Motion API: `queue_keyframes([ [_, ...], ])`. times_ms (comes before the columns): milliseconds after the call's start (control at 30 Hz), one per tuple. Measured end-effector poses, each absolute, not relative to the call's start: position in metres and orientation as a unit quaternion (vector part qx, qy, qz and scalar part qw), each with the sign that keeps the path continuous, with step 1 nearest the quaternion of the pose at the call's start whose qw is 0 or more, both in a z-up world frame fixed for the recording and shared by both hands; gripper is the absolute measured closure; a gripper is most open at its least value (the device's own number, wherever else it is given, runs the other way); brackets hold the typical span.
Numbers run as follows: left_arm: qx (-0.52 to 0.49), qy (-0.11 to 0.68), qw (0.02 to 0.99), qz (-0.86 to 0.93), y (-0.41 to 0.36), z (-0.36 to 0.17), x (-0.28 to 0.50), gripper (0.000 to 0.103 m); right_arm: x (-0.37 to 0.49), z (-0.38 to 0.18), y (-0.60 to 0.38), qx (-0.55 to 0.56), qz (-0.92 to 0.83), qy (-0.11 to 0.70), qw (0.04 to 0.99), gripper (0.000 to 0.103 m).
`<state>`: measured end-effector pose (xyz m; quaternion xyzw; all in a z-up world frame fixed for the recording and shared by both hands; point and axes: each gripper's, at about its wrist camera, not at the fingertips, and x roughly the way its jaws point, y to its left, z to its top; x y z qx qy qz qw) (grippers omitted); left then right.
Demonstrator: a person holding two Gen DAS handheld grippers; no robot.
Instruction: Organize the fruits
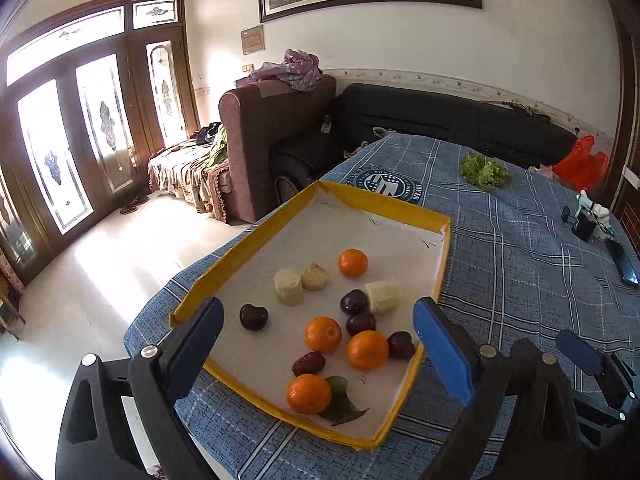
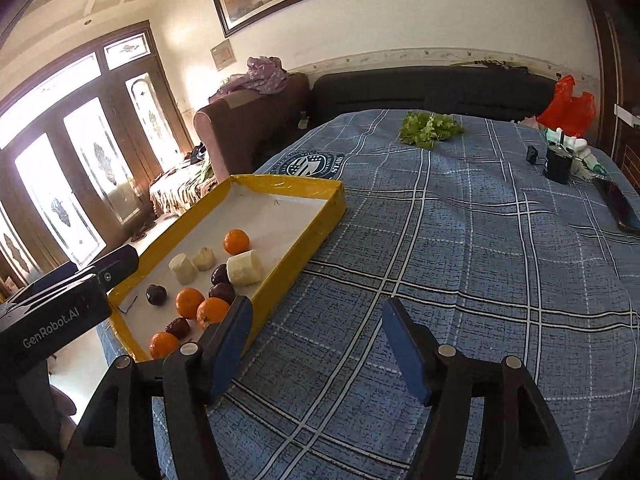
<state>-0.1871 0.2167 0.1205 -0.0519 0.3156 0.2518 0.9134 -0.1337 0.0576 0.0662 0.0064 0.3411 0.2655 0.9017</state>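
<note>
A shallow yellow-rimmed tray (image 1: pixel 384 200) with a white floor lies on the blue plaid table. In it lie several oranges (image 1: pixel 323 334), several dark plums (image 1: pixel 253 317), a red date (image 1: pixel 307 364), three pale banana pieces (image 1: pixel 289 286) and a green leaf (image 1: pixel 342 400). My left gripper (image 1: pixel 320 344) is open and empty, held above the tray's near half. My right gripper (image 2: pixel 316 340) is open and empty over bare cloth, just right of the tray (image 2: pixel 320 216), where the oranges (image 2: pixel 189 302) and plums (image 2: pixel 156 294) also show.
Green lettuce (image 1: pixel 484 170) lies at the table's far side. A red bag (image 2: pixel 568 108), a small black device (image 2: pixel 558 164) and a dark phone (image 2: pixel 618 208) sit at the far right. The table's left edge (image 1: pixel 152 312) drops to the floor; sofas stand behind.
</note>
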Motion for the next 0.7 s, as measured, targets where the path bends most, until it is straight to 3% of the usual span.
queue_keyframes([
  [700,-0.049,0.292,0.925,0.24,0.198,0.127,-0.195,0.007,-0.139,0.058,0.047,0.018,0.258,0.341,0.904,0.028],
])
